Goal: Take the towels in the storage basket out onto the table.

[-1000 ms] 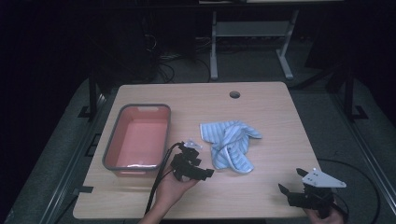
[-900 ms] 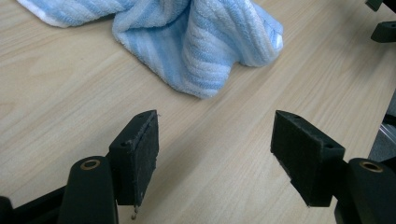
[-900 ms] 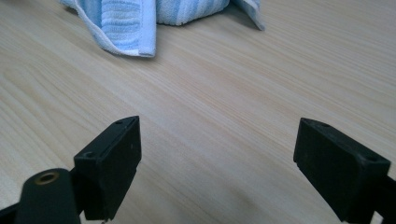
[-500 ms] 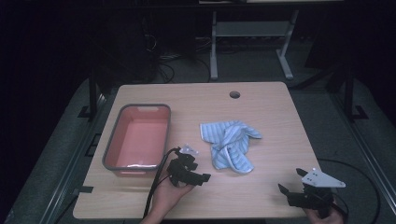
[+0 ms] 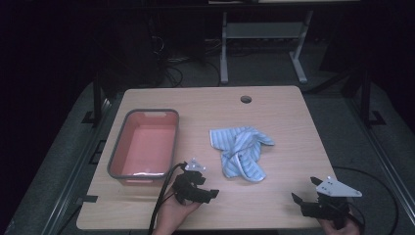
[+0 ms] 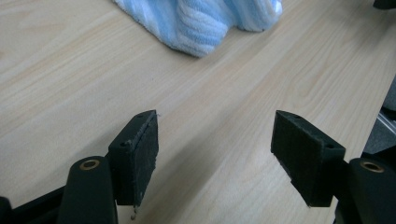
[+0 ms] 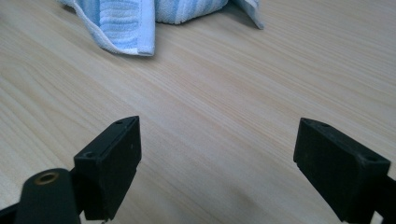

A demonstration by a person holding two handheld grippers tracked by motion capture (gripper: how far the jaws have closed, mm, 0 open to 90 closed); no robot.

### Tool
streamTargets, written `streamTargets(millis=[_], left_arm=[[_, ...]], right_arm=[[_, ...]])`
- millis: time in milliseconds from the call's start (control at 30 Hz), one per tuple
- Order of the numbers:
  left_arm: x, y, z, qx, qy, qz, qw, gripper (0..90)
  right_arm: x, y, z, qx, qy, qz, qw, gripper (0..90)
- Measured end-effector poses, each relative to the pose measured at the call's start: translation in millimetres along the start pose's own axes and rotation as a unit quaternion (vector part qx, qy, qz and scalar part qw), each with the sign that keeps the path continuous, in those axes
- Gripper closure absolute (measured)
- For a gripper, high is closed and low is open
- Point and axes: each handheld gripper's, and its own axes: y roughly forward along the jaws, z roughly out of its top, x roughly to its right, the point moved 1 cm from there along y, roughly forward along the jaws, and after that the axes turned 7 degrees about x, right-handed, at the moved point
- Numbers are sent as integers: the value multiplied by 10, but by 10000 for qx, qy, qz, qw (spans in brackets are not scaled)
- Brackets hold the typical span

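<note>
A crumpled blue-and-white striped cloth (image 5: 241, 152) lies near the middle of the wooden table (image 5: 274, 112), with bare wood on every side of it. To its left, apart from it, stands a grey-rimmed tub with a pink inside (image 5: 145, 145), long side running toward the table's far edge. A small round hole (image 5: 245, 99) sits near the far edge.

The left gripper (image 5: 203, 188) sits at the near edge between tub and cloth, just beside the cloth's near left corner but not touching it. Its jaws are spread wide with only bare wood between them, as the left gripper view shows, with the cloth (image 6: 201, 21) lying beyond the tips.

The right gripper (image 5: 306, 193) rests at the near right corner, well apart from the cloth, across a broad stretch of bare tabletop. Its jaws are likewise spread and hold nothing, and in its view the cloth's hemmed edge (image 7: 140, 28) lies farther ahead.
</note>
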Motion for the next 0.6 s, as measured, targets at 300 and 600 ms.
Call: streamTargets(millis=[300,600], left_arm=[[11,-59,-82,76,-58,-19,10000,309],[-50,-68,-176,93,-105,-132,9998,295]], right_arm=[[-17,-3,0,-14,8,-13,10000,145],[-31,-9,2,32,-43,-3,10000,145]])
